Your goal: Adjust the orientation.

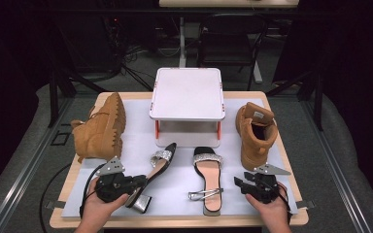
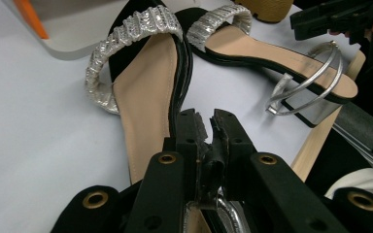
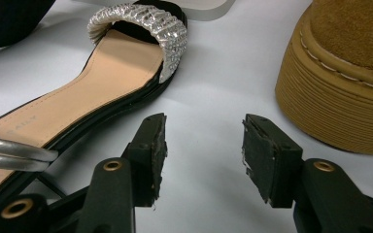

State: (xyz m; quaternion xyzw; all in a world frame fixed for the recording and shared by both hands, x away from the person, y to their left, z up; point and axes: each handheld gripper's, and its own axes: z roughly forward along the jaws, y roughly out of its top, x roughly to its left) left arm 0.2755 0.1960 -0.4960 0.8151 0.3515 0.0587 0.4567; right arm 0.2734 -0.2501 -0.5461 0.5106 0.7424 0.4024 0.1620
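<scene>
Desk [image 1: 141,145] carries a white rack [image 1: 188,94], two tan boots [image 1: 99,128] [image 1: 254,133] and two sandals. Left sandal [image 1: 153,170] lies tilted on its side at front left, heel toward the person. Left gripper [image 1: 135,183] has its fingers [image 2: 189,131] closed on the sandal's rear edge, near the heel. Judged light, sole stiff, strap loose; the sole edge is the sound hold. Right sandal [image 1: 209,179] lies flat. Right gripper [image 1: 239,184] hovers beside it, fingers [image 3: 155,145] wide apart, empty.
</scene>
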